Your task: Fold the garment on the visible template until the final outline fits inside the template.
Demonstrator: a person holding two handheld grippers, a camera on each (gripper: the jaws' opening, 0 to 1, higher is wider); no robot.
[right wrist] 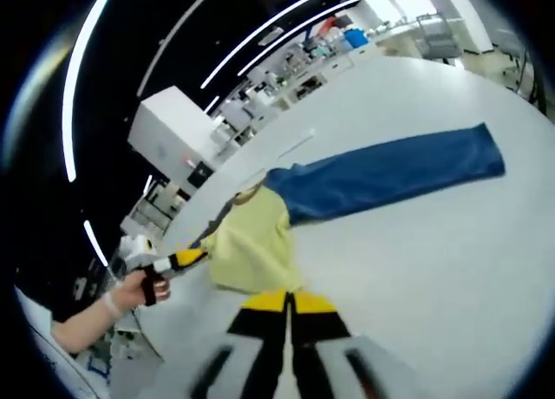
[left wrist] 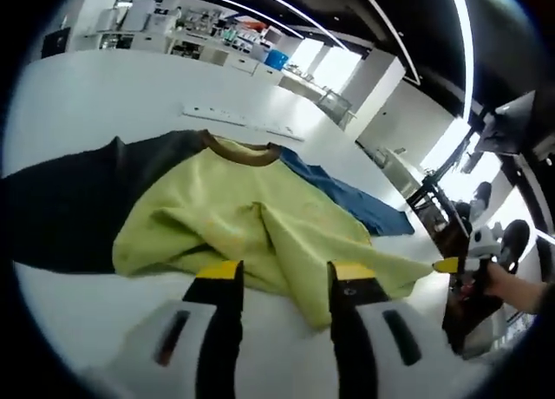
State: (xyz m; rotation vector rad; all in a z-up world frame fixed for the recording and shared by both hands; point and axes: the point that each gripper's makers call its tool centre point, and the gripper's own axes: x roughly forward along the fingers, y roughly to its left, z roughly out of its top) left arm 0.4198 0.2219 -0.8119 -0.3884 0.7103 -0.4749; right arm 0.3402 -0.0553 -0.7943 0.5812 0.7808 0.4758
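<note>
Two hand-held grippers: left point(left wrist: 284, 273) spread above the garment point(left wrist: 251, 217), right point(right wrist: 289, 302) pinching its hem.

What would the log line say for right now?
shirt: rumpled on table, blue sleeve spread out | left gripper: open at hem | right gripper: shut on shirt

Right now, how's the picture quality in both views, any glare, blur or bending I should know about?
Left gripper view: fisheye bends the white table edge, windows at upper right are blown out, the yellow-green shirt is sharp, and the left tool looks soft near the bottom. Right gripper view: ceiling light strips curve, the blue sleeve is crisp, and the right tool is blurred low down.
</note>
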